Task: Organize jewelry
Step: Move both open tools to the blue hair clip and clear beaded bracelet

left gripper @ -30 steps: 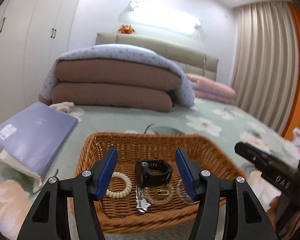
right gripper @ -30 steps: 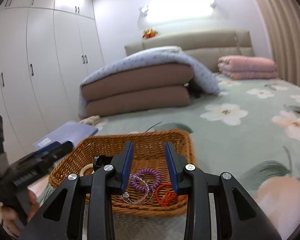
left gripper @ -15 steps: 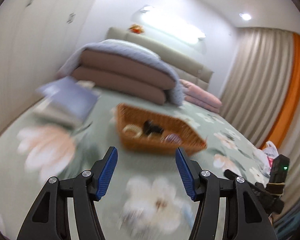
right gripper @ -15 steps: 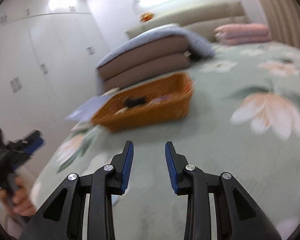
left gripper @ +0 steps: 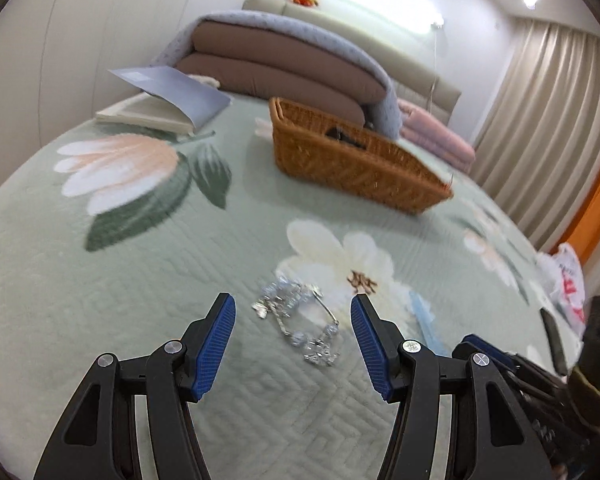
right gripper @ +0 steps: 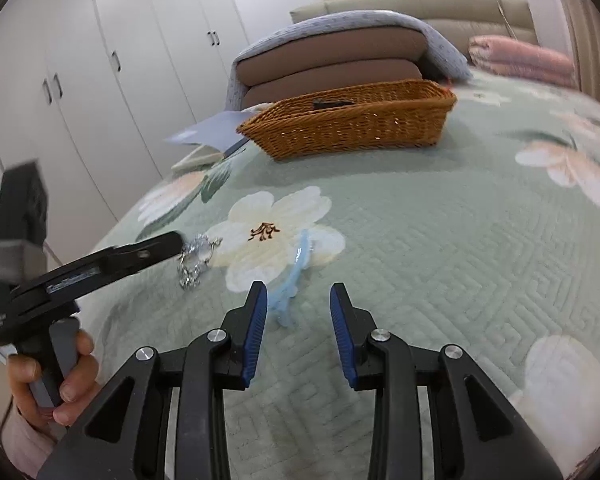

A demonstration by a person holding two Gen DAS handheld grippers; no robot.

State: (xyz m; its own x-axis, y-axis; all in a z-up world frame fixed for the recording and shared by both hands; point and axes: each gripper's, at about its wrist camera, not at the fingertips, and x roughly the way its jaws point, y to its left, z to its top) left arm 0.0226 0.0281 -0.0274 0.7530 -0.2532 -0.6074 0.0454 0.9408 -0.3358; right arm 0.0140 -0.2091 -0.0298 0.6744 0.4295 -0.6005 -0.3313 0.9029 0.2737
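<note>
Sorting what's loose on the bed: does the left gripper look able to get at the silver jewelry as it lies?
Probably yes: the left gripper is open with the silver jewelry lying between its fingers, uncovered.

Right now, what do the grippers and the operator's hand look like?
Both grippers, left and right: black plastic linkage arms, silver pivot screws, ribbed blue finger pads. The left one's body carries white lettering, unreadable. The bare hand wraps its grey handle; pale pink sleeve.

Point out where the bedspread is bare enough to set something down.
Bare: the quilt between the wicker basket and the blue hair clip, and right of the right claw. Crowded: the crystal jewelry between the left claw fingers, beside the clip.
</note>
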